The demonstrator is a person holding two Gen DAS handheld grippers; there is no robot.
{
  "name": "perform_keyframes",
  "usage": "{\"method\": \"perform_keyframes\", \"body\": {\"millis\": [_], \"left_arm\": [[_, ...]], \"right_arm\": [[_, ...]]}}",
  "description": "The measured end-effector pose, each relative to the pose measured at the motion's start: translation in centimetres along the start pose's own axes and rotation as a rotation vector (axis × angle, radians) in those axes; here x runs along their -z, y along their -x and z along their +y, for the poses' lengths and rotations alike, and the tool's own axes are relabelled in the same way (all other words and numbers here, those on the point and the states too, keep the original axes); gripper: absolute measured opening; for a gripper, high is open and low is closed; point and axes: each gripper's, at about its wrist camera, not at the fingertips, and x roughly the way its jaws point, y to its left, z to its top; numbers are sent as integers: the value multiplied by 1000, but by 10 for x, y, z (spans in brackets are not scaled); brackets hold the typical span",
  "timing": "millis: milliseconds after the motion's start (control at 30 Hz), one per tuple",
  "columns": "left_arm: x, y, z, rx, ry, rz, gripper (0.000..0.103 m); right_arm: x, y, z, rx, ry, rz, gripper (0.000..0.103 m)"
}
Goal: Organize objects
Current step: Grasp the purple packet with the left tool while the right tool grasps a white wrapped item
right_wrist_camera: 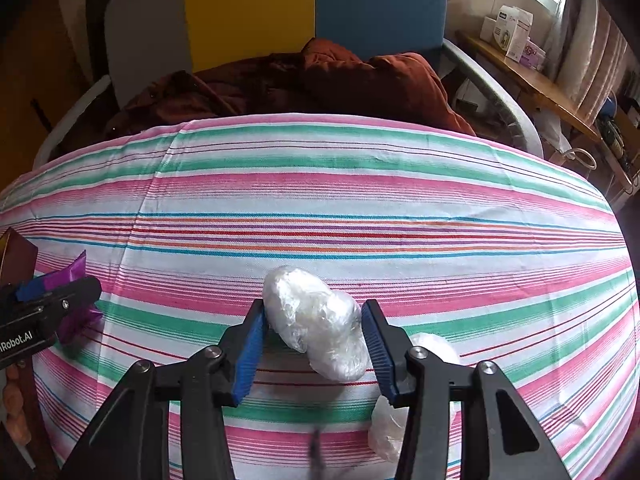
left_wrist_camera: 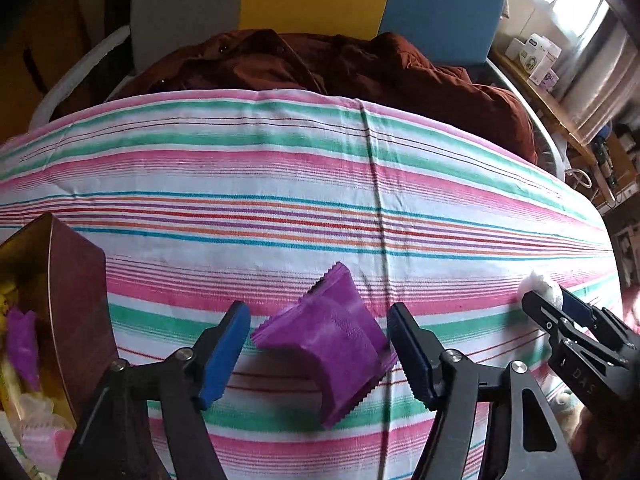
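Left wrist view: left gripper (left_wrist_camera: pixel 318 354) straddles a stack of purple packets (left_wrist_camera: pixel 326 350) lying on the striped cloth (left_wrist_camera: pixel 280 184). Pads spread, clear gaps on both sides; nothing gripped. Brown box (left_wrist_camera: pixel 76 304) stands just left, already holding a purple packet and other wrappers. Judgement: pick step in hand; next move calls for closing on the stack, then carrying it left into the box.

Right wrist view: right gripper (right_wrist_camera: pixel 314 350) brackets a plastic-wrapped white bundle (right_wrist_camera: pixel 320 320) on the cloth. Left pad appears to touch, a gap shows at the right pad: not yet clamped. A second bundle (right_wrist_camera: pixel 386 436) lies beside the right finger. Next: close gently; wrap looks slippery.
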Motion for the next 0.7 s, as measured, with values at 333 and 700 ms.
{"method": "perform_keyframes", "body": {"millis": [333,700], "left_arm": [[8,1,0,-3,-9,-50,69],[17,5,2,-72,-24,-107,36]], "right_arm": [[3,-10,-4,29,-5,35,44],[5,-7,-2,5,12,25,34]]}}
